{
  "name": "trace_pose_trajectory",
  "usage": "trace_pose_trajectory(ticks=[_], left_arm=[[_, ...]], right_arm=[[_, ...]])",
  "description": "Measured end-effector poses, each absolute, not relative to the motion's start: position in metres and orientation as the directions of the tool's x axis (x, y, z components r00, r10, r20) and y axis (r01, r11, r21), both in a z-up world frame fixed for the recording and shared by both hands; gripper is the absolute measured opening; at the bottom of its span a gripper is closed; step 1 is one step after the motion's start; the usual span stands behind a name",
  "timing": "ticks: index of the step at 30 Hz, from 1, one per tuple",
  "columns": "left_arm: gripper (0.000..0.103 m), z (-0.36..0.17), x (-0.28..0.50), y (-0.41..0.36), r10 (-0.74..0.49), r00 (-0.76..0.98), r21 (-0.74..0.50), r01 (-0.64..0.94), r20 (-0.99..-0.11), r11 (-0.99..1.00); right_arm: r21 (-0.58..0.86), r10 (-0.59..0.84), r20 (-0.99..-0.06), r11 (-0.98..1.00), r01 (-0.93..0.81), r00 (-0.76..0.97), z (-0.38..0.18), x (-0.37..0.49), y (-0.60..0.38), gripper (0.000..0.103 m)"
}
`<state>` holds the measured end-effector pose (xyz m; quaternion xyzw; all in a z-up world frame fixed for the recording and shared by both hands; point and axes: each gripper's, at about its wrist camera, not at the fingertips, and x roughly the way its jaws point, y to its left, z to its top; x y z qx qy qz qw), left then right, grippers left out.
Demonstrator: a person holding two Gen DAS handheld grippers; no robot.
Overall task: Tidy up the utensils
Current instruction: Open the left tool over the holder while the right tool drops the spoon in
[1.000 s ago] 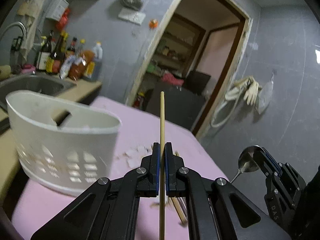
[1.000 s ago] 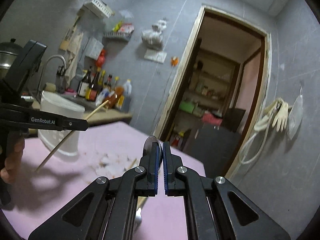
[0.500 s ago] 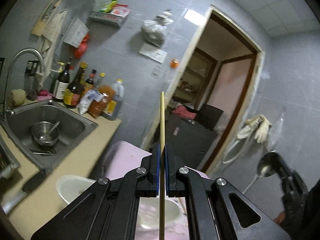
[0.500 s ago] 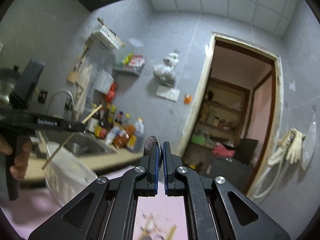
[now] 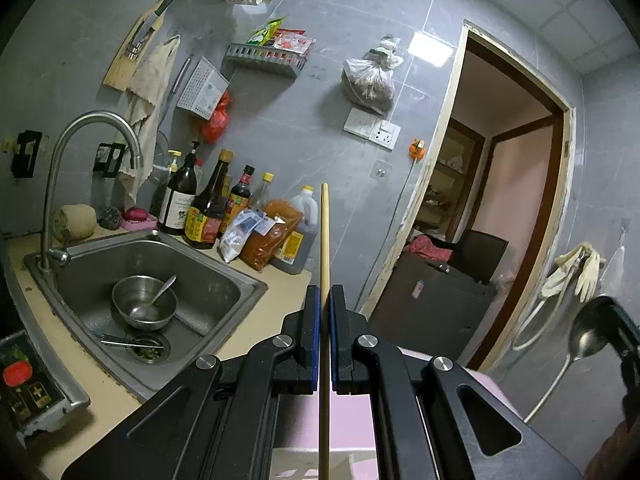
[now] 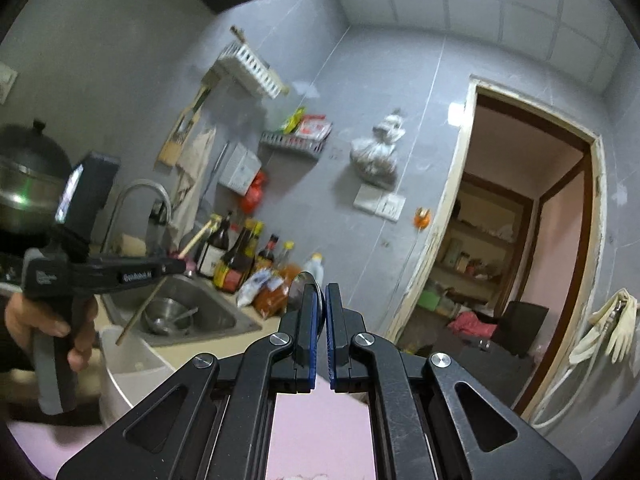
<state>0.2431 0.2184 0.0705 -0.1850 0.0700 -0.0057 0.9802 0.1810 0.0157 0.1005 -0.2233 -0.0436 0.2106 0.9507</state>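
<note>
In the left wrist view my left gripper is shut on a wooden chopstick that stands upright through the pads. At the right edge, my right gripper holds a metal spoon, bowl up. In the right wrist view my right gripper is shut on that spoon, whose bowl shows edge-on above the pads. A hand holds my left gripper at the left, with the chopstick slanting down. Its lower tip hangs just over the mouth of a white utensil holder.
A steel sink with a bowl and a curved tap lies to the left. Sauce bottles line the wall behind it. The pink table is below the grippers. An open doorway and hanging gloves are to the right.
Both grippers rose and swung toward the sink, each still gripping its utensil. The white holder dropped out of the left wrist view. The chopstick's tip now hangs over the holder.
</note>
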Motion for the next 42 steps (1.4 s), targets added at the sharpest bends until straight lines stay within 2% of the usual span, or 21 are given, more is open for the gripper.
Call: trace_pose_trajectory(ticks=[7, 13, 20, 24, 26, 29, 32, 34, 35, 37, 40, 42], left_arm=[[0.002, 0.038, 0.241, 0.212, -0.027, 0.987, -0.377, -0.035, -0.158, 0.925], [0.002, 0.030, 0.228, 0.197, -0.030, 0.983, -0.352, -0.036, -0.181, 0.935], [0.004, 0.028, 0.219, 0.190, -0.069, 0.976, -0.340, -0.005, -0.206, 0.941], [0.016, 0.028, 0.216, 0.191, -0.079, 0.973, -0.349, -0.002, -0.218, 0.937], [0.018, 0.030, 0.213, 0.192, -0.087, 0.973, -0.363, 0.004, -0.213, 0.932], [0.024, 0.036, 0.209, 0.189, -0.093, 0.975, -0.368, 0.013, -0.202, 0.930], [0.039, 0.043, 0.203, 0.182, -0.097, 0.976, -0.366, 0.019, -0.195, 0.931], [0.054, 0.050, 0.199, 0.175, -0.117, 0.975, -0.363, 0.041, -0.189, 0.931], [0.057, 0.053, 0.196, 0.170, -0.125, 0.975, -0.356, 0.053, -0.182, 0.933], [0.070, 0.063, 0.190, 0.156, -0.136, 0.977, -0.336, 0.074, -0.164, 0.939], [0.086, 0.076, 0.181, 0.134, -0.151, 0.979, -0.312, 0.103, -0.135, 0.945], [0.091, 0.083, 0.176, 0.119, -0.162, 0.979, -0.290, 0.120, -0.126, 0.949]], right_arm=[[-0.434, 0.425, -0.123, 0.790, -0.434, 0.897, 0.069, 0.199, 0.030, 0.002], [-0.364, 0.468, -0.202, 0.780, -0.510, 0.860, 0.050, 0.206, 0.030, 0.004], [-0.134, 0.609, -0.286, 0.739, -0.660, 0.740, 0.040, 0.218, 0.019, 0.010], [-0.017, 0.644, -0.295, 0.735, -0.677, 0.706, 0.041, 0.226, 0.012, 0.012], [0.024, 0.664, -0.293, 0.725, -0.688, 0.689, 0.043, 0.228, 0.009, 0.012], [0.051, 0.680, -0.270, 0.718, -0.695, 0.682, 0.049, 0.225, 0.003, 0.020], [0.047, 0.665, -0.242, 0.736, -0.676, 0.707, 0.059, 0.219, -0.006, 0.024], [0.030, 0.639, -0.223, 0.759, -0.650, 0.736, 0.063, 0.215, -0.014, 0.027], [0.026, 0.624, -0.210, 0.773, -0.634, 0.753, 0.066, 0.212, -0.022, 0.031], [0.026, 0.601, -0.188, 0.794, -0.608, 0.777, 0.070, 0.210, -0.035, 0.055], [0.019, 0.556, -0.140, 0.828, -0.560, 0.819, 0.079, 0.200, -0.064, 0.069], [0.013, 0.529, -0.119, 0.847, -0.531, 0.840, 0.084, 0.194, -0.083, 0.078]])
